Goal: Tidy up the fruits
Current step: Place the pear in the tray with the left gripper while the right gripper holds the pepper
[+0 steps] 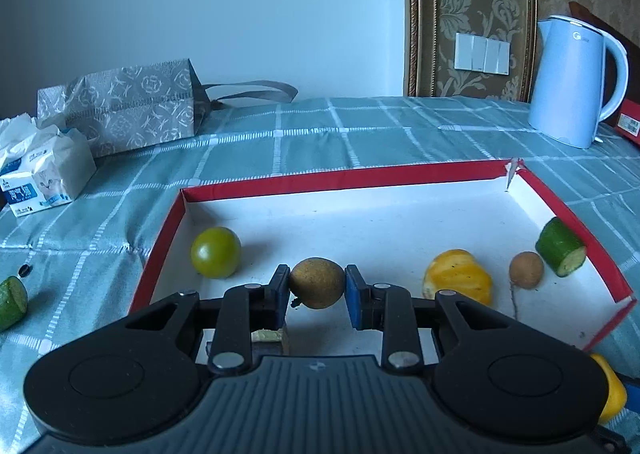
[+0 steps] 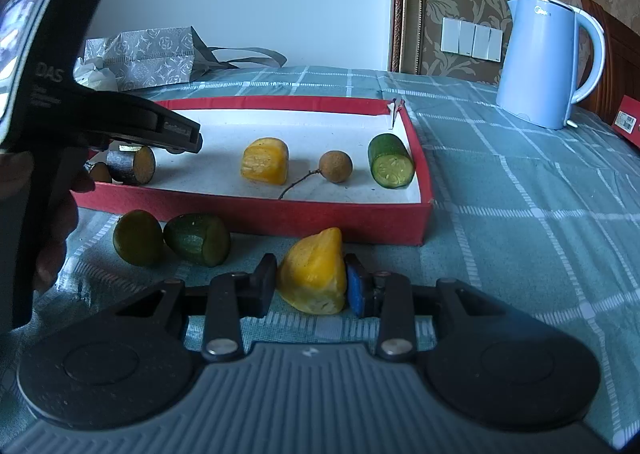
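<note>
The left gripper (image 1: pixel 317 288) was clamped on one brown longan (image 1: pixel 317 283), its pads pressed to either side, holding it over the near-left part of the red-walled tray (image 1: pixel 304 178). The right gripper (image 2: pixel 311 286) was closed on one yellow jackfruit piece (image 2: pixel 313 272), held above the tablecloth (image 2: pixel 520 214) just in front of the tray's near wall.

Inside the tray, counted in both views: one green round fruit (image 1: pixel 216 253) at the left, one yellow jackfruit piece (image 2: pixel 265 161) near the middle, one second longan (image 2: pixel 336 167) with a thin stem trailing toward the near wall, and one cucumber chunk (image 2: pixel 391 166) at the right end, lying on its side with the cut face toward the near side. The right wrist view also showed a dark cylindrical piece with an orange cut face (image 2: pixel 134 165) under the left gripper's body; what it was could not be told.

Outside the tray, on the cloth in front of its near-left corner, lay two green pieces side by side and touching: one rounded (image 2: pixel 138 237), one with a flat cut face (image 2: pixel 198 240).

Farther out, one pale blue kettle (image 2: pixel 544 62) stood at the far right, one patterned gift bag (image 1: pixel 132 110) at the far left, and one tissue pack (image 1: pixel 40 178) near the bag.
</note>
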A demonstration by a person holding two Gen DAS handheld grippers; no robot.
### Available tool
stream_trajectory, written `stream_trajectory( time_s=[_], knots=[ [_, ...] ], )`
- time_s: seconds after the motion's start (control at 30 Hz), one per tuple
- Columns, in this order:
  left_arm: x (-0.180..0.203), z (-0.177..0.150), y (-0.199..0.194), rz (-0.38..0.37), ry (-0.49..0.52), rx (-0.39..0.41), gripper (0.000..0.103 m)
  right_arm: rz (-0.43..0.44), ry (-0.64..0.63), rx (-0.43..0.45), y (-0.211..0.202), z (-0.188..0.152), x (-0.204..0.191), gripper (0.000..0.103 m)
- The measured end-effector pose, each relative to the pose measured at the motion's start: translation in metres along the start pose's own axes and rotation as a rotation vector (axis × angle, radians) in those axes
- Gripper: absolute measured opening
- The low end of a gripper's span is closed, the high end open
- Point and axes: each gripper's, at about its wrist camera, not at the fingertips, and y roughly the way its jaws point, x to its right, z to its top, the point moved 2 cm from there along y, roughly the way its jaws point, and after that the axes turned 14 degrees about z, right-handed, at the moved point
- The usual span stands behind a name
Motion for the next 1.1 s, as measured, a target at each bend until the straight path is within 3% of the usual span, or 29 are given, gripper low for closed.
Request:
stream_trajectory(
  time_s=[0.17,0.2,0.23,0.3,0.33,0.5,0.67,0.77,0.93,1.1],
  knots=[
    [-0.003,-0.001,0.005,0.025,-0.011,0.0,0.029,-0.001,-0.001,-0.001,0.0,0.0,0.0,0.034],
    [-0.004,-0.001,0.005,0.022,-0.015,0.001,0.033,-0.001,-0.001,-0.001,0.0,0.0,0.0,0.034],
    [-0.005,-0.001,0.004,0.017,-0.016,0.001,0.039,-0.001,-0.002,-0.001,0.0,0.0,0.0,0.034],
    [-0.007,-0.002,0.001,0.02,-0.029,0.007,0.076,-0.002,-0.003,-0.002,0.0,0.0,0.0,0.034],
    [-0.009,-0.003,-0.001,0.027,-0.041,0.018,0.08,-0.002,-0.003,-0.002,0.0,0.0,0.0,0.034],
    [-0.021,-0.01,-0.021,0.033,-0.06,0.087,0.081,-0.003,-0.004,-0.002,0.0,0.0,-0.001,0.034],
    [-0.042,-0.029,-0.043,0.076,-0.081,0.103,0.081,-0.002,-0.004,-0.002,0.0,0.0,-0.001,0.034],
    [-0.06,-0.04,-0.053,0.059,-0.119,0.093,0.087,0.0,-0.001,-0.001,0.0,0.0,0.0,0.034],
    [-0.079,-0.056,-0.061,0.026,-0.163,0.057,0.091,0.005,0.005,0.002,-0.001,0.0,0.001,0.034],
    [-0.083,-0.058,-0.065,-0.002,-0.176,0.075,0.091,0.003,0.002,0.011,-0.003,0.0,0.0,0.034]
  ],
)
